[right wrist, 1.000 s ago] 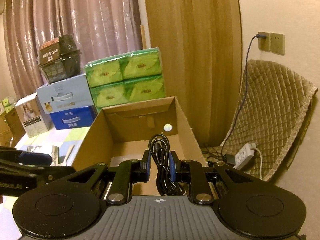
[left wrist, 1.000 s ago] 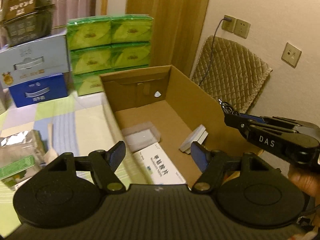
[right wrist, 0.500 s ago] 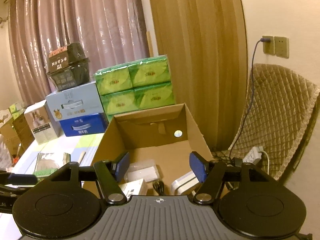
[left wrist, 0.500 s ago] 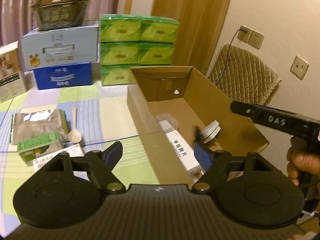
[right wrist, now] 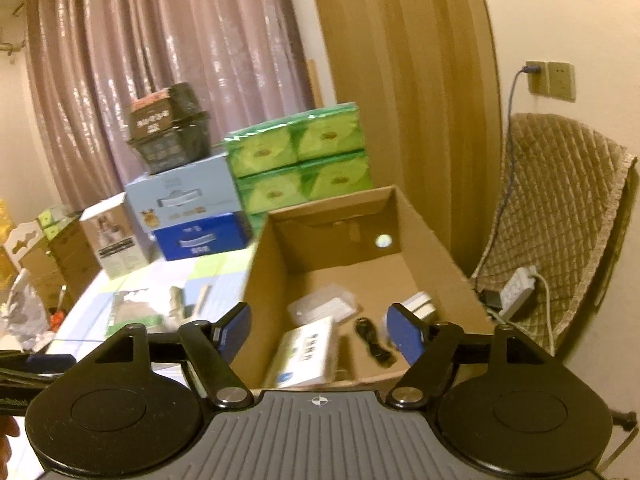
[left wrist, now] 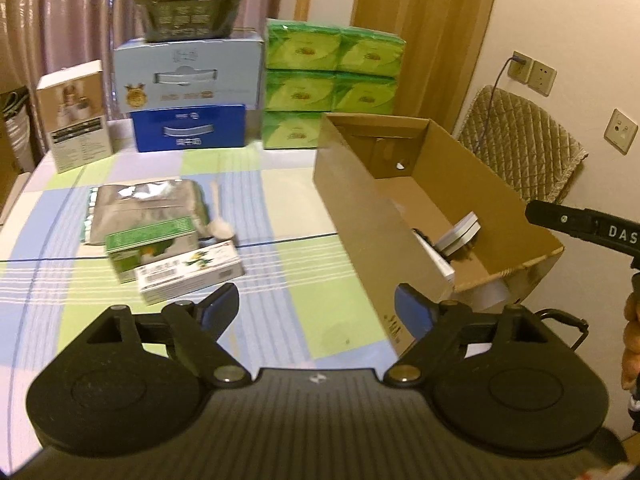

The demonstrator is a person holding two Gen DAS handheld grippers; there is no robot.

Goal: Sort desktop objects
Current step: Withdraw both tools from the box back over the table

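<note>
Black coiled cable (right wrist: 374, 342) flat inside open cardboard box (right wrist: 436, 248), beside white carton (right wrist: 308, 354).

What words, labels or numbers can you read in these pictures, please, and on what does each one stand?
"DAS": white letters on the right gripper, cut off at the picture's edge.
Dark tub on the pale blue box: large characters, too blurred to read.
Dark blue box: white print, unreadable.
White box in the cardboard box: dark characters, blurred.
Green and white cartons on the table: print too small.
Left gripper: no text.
</note>
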